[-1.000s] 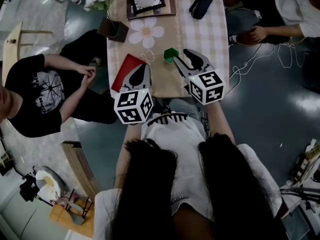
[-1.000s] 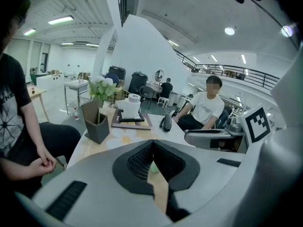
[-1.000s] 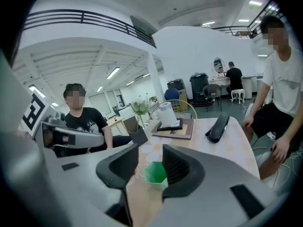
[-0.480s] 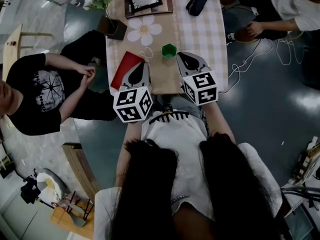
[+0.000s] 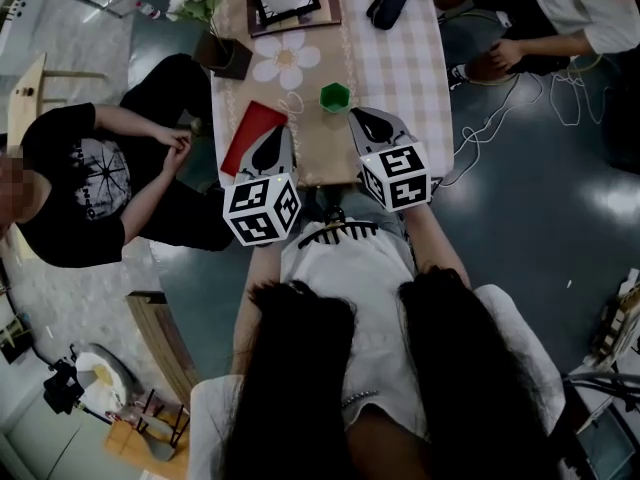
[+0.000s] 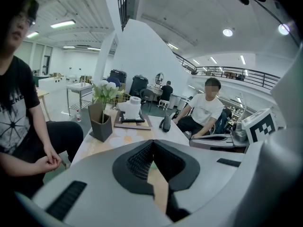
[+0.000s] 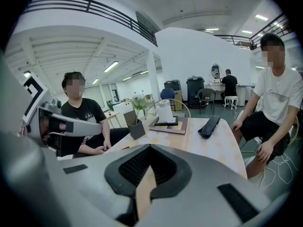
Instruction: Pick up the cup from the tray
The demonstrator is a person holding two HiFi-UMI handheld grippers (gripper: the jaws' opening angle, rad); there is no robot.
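From my head view, the small green cup [image 5: 334, 96] stands on the tan table runner [image 5: 330, 158] at upper centre, just ahead of my left gripper [image 5: 281, 131] and right gripper [image 5: 358, 116], touching neither.

In the left gripper view, the jaws are clenched on nothing.

In the right gripper view, the jaws are also clenched and empty.

The person wears a white short-sleeved top [image 5: 345, 273] with a black-and-white striped band [image 5: 335, 235] at its upper edge, and long dark hair [image 5: 300, 368] falls forward in two thick locks. The left gripper [image 5: 281, 132] and the right gripper [image 5: 362, 118] have smooth light-grey shells that taper to a point. Each carries a white cube, the left cube [image 5: 262, 209] and the right cube [image 5: 395, 176], printed with black square markers. In the gripper views, the jaws are lined with black ribbed pads [image 6: 137, 161] set in a dark hollow, and narrow black ribbed strips [image 6: 66, 200] sit in the grey shells.
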